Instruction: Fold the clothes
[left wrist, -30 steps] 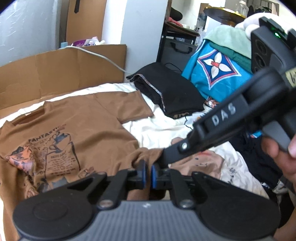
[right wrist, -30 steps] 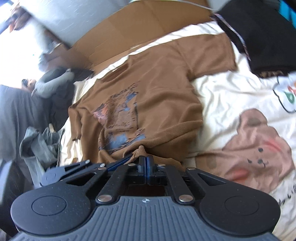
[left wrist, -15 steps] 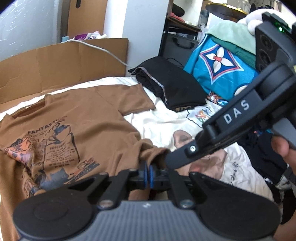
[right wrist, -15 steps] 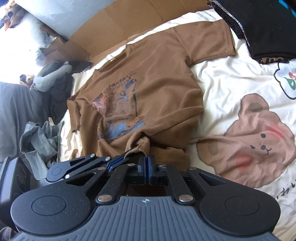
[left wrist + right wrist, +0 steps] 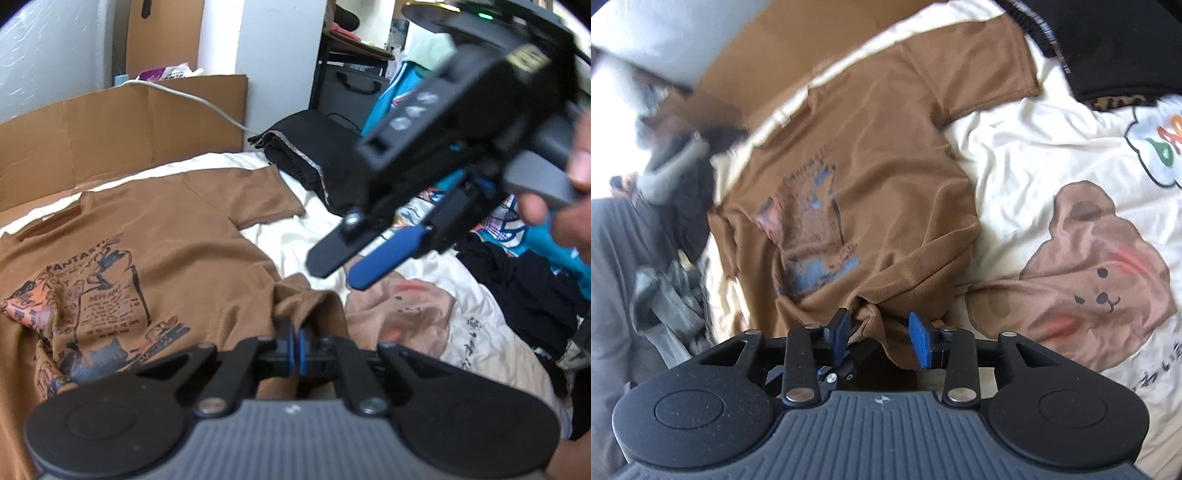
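Observation:
A brown printed T-shirt (image 5: 155,258) (image 5: 879,177) lies front-up on the bed sheet, its lower hem bunched up. My left gripper (image 5: 295,347) is shut on that bunched hem. My right gripper (image 5: 879,338) has its jaws opening, and its blue pads (image 5: 919,343) stand apart. The hem fold (image 5: 868,314) shows in the gap but no pad presses on it. In the left wrist view the right gripper (image 5: 354,266) hangs above the sheet, right of the hem, with nothing between its fingers. A hand (image 5: 554,206) holds it.
A folded black garment (image 5: 314,158) (image 5: 1108,44) lies past the shirt's sleeve. The white sheet carries a bear print (image 5: 1089,266). Cardboard (image 5: 110,129) with a white cable (image 5: 192,99) lines the far side. Blue and dark clothes (image 5: 517,269) pile at right, grey clothes (image 5: 665,306) beside the bed.
My right gripper, shut on the hem next to the left one before, has opened, let the cloth go and drawn up and to the right. The left gripper keeps its hold.

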